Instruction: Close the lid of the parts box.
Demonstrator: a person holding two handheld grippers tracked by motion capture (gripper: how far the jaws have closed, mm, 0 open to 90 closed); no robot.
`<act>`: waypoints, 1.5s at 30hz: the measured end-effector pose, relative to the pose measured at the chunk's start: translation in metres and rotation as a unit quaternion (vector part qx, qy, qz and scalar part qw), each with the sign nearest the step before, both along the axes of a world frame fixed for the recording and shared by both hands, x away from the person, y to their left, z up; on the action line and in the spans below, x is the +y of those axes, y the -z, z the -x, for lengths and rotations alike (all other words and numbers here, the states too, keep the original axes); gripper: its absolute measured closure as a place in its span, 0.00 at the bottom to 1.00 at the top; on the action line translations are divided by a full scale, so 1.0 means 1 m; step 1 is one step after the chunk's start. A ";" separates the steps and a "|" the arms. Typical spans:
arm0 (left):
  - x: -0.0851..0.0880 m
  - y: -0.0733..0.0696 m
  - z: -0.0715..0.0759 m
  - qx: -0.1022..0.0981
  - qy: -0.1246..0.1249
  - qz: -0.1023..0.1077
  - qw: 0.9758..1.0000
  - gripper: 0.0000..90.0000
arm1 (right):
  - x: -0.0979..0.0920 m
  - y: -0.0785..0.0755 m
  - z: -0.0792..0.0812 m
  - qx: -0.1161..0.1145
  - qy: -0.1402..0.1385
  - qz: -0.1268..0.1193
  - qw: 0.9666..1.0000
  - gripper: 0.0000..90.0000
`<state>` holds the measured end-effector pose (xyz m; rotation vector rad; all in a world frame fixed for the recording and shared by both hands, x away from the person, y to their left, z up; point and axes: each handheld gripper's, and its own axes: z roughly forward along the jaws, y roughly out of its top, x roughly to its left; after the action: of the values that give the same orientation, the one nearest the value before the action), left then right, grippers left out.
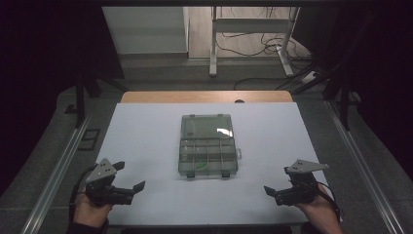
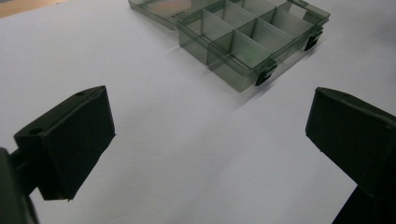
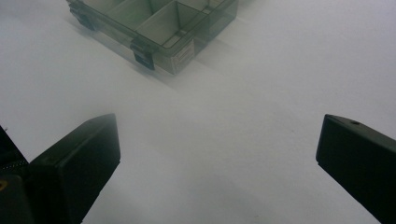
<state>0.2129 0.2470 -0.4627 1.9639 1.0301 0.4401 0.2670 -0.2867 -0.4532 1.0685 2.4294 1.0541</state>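
we see a translucent grey-green plastic organiser box (image 1: 208, 158) lying open at the middle of the white table sheet (image 1: 141, 136), its flat lid (image 1: 206, 126) folded back away from us and its divided tray of small compartments toward us; something small and green (image 1: 199, 165) sits in one of the front compartments, too small for us to name; two dark latches (image 2: 266, 73) hang at the tray's front edge; our left gripper (image 1: 130, 181) rests near the front left corner of the sheet with its jaws spread wide and nothing between them, and our right gripper (image 1: 271, 190) sits near the front right corner, likewise spread wide and empty; both are well apart from the box, one to each side; in the left gripper view the box lies ahead and to the right of the jaws, in the right gripper view ahead and to the left; we judge that this is the very start of the work, with the approach not yet begun; the next move, as we read it, calls for bringing a gripper in toward the box, either to the lid's far edge to fold it shut or to the tray's contents, while the other steadies the light tray so it does not slide on the smooth sheet.
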 end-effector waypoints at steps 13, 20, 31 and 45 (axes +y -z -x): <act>-0.006 0.003 -0.011 0.006 0.024 0.012 1.000 0.00 | 0.010 -0.003 -0.005 -0.007 -0.012 0.001 1.000 0.00; -0.008 0.002 -0.023 0.012 0.021 0.033 0.999 0.00 | 0.019 -0.006 -0.011 -0.008 -0.019 -0.007 1.000 0.00; -0.011 0.006 -0.036 0.016 0.024 0.039 0.999 0.00 | 0.027 -0.007 -0.025 -0.005 -0.022 -0.017 1.000 0.00; -0.018 0.005 -0.057 0.025 0.033 0.031 0.999 0.00 | 0.040 -0.012 -0.044 -0.009 -0.033 -0.029 0.999 0.00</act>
<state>0.2695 0.2290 -0.4680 1.9557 0.9948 0.3194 0.3114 -0.2462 -0.4412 1.0002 2.4489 1.1565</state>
